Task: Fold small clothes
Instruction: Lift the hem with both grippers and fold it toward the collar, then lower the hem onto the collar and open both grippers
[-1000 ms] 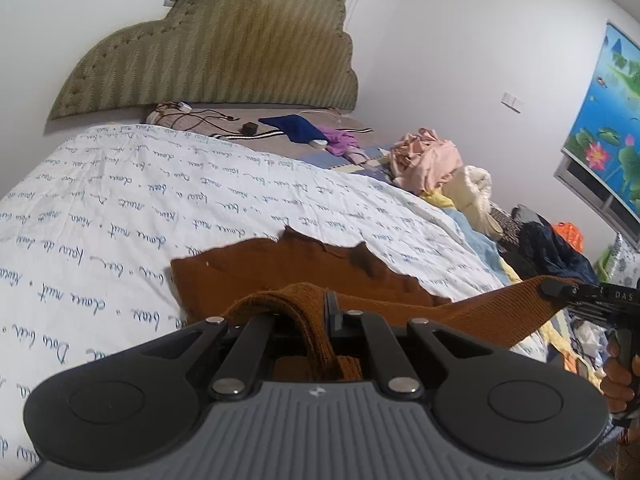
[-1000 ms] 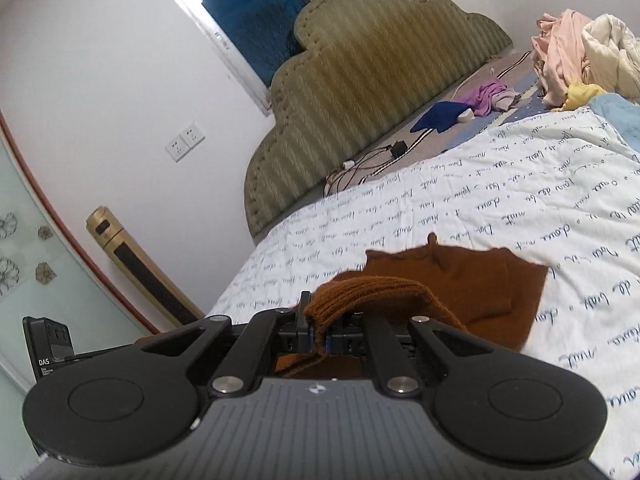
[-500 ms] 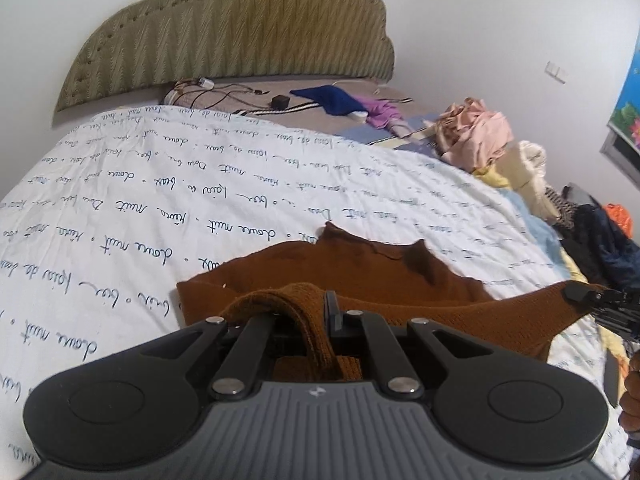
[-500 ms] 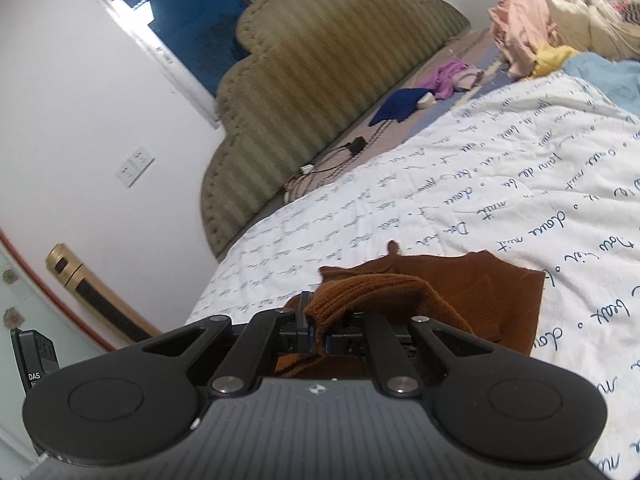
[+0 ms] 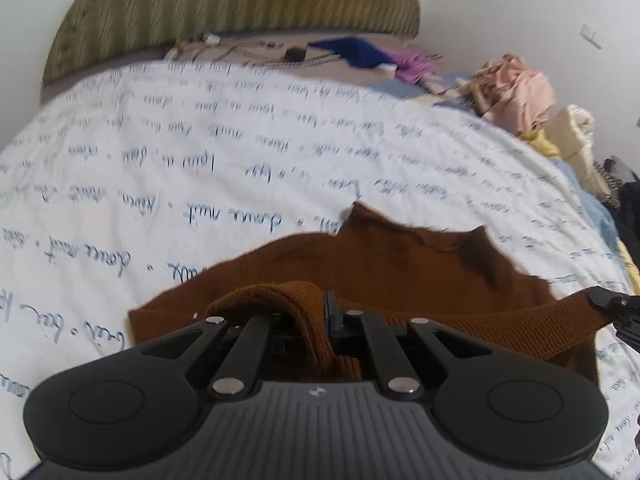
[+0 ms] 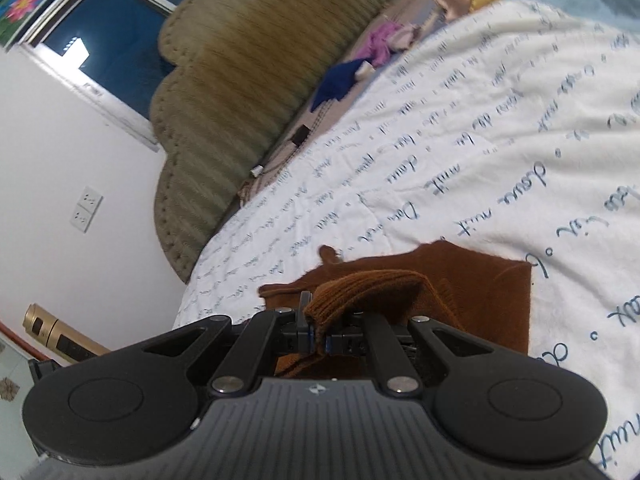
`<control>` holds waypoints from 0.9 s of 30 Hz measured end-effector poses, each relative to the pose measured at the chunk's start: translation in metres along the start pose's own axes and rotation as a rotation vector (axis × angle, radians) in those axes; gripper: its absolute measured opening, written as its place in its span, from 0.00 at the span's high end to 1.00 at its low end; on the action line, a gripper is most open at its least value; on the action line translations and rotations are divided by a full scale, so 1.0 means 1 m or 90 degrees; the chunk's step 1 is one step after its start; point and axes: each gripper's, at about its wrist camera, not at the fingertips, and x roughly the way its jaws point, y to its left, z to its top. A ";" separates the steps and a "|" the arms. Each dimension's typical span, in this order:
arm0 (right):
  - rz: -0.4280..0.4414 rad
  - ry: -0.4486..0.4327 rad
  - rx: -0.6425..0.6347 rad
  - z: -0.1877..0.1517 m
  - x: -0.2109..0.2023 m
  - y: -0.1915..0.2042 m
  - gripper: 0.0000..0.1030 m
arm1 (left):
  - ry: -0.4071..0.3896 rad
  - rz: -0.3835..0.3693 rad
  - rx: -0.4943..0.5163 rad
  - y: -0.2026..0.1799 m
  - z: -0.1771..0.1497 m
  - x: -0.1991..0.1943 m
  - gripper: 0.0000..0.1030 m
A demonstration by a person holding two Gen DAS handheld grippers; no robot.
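A small brown knit garment lies on the white bedspread with blue script; its near ribbed hem is lifted and stretched between both grippers. My left gripper is shut on the hem's left end, with cloth bunched over its fingers. The right gripper's tip shows at the right edge of the left wrist view, holding the other end. In the right wrist view my right gripper is shut on the ribbed hem, with the garment's body flat on the bedspread beyond.
An olive padded headboard stands at the far end. Cables, a blue cloth and a purple cloth lie near it. A pile of pink, cream and yellow clothes sits at the bed's right side.
Both grippers have moved forward and lower over the bed, carrying the hem toward the far part of the garment. The right gripper's view has rolled to the side.
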 end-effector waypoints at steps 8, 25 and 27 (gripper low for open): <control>-0.019 0.014 0.019 0.002 0.023 -0.018 0.90 | 0.040 0.015 -0.014 0.008 -0.006 0.033 0.94; -0.023 0.031 0.079 0.008 0.048 -0.038 0.79 | 0.058 -0.095 -0.136 0.044 0.004 0.047 0.64; -0.017 0.030 0.098 0.010 0.050 -0.043 0.68 | 0.039 -0.101 -0.161 0.051 0.006 0.045 0.31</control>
